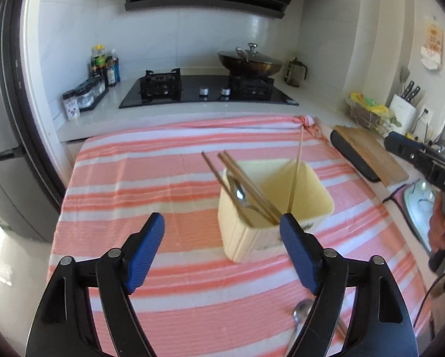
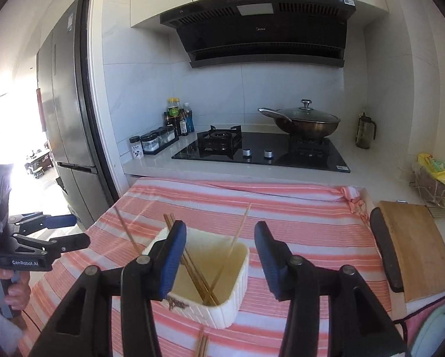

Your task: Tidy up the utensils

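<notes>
A cream utensil holder (image 1: 270, 223) stands on the striped cloth (image 1: 163, 178) and holds several wooden chopsticks (image 1: 246, 184) and a metal spoon (image 1: 241, 195). It also shows in the right wrist view (image 2: 222, 291) with chopsticks (image 2: 198, 279) inside. My left gripper (image 1: 222, 223) is open and empty, just short of the holder. My right gripper (image 2: 219, 235) is open and empty above the holder. A loose spoon (image 1: 299, 318) lies on the cloth under my left gripper's right finger. Loose chopsticks (image 2: 203, 343) lie in front of the holder.
A gas hob (image 2: 261, 148) with a lidded wok (image 2: 305, 120) sits behind the cloth. Bottles and spice jars (image 2: 163, 134) stand at its left. A wooden cutting board (image 2: 415, 247) lies at the right. A fridge (image 2: 64, 119) stands at the left.
</notes>
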Available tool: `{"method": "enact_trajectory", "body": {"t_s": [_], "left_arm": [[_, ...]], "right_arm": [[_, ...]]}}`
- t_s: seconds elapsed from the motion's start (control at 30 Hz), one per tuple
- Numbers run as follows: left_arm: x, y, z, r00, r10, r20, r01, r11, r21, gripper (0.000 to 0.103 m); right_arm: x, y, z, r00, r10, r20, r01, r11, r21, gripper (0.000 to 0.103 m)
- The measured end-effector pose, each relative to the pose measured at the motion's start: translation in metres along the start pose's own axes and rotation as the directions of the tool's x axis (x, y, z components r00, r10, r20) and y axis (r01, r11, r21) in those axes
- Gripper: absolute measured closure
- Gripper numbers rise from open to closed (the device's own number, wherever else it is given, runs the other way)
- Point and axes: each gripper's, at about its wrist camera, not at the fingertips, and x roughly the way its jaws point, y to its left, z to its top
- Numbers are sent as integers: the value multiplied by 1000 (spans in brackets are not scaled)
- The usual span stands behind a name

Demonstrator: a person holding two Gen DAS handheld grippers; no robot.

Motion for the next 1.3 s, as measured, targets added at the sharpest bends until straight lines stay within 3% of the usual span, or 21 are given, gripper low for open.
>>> {"method": "enact_trajectory", "body": {"t_s": [0.03, 0.13, 0.27, 0.37, 0.47, 0.63, 0.8, 1.3], "left_arm": [[-2, 2, -17, 1000, 9, -19, -9, 1000, -6, 15], [3, 8, -72, 996, 31, -85, -34, 999, -33, 14], [16, 13, -140, 989, 76, -130, -88, 992, -94, 14], [26, 15, -171, 980, 121, -156, -140, 983, -115, 14], [32, 15, -184, 979, 139, -150, -158, 979, -129, 14], [47, 15, -192, 965, 213, -155, -227, 971, -75, 14], [55, 25, -192, 964, 192, -186, -216, 970, -116, 13], [53, 33, -192, 972, 167, -167, -193, 968, -159, 11]], "right_arm": [[-8, -3, -10, 1000, -9, -11, 9, 1000, -2, 44], [-21, -16, -63, 996, -41, -82, 41, 999, -2, 42], [-17, -34, -151, 963, -123, -240, 128, 992, 4, 42], [-18, -45, -203, 934, -179, -309, 192, 981, 10, 42], [-23, -54, -231, 918, -196, -345, 225, 973, 46, 42], [-21, -54, -256, 897, -236, -374, 269, 962, 39, 42], [-20, -55, -260, 896, -222, -385, 261, 964, 51, 42], [-20, -56, -261, 899, -210, -384, 253, 965, 64, 41]]}}
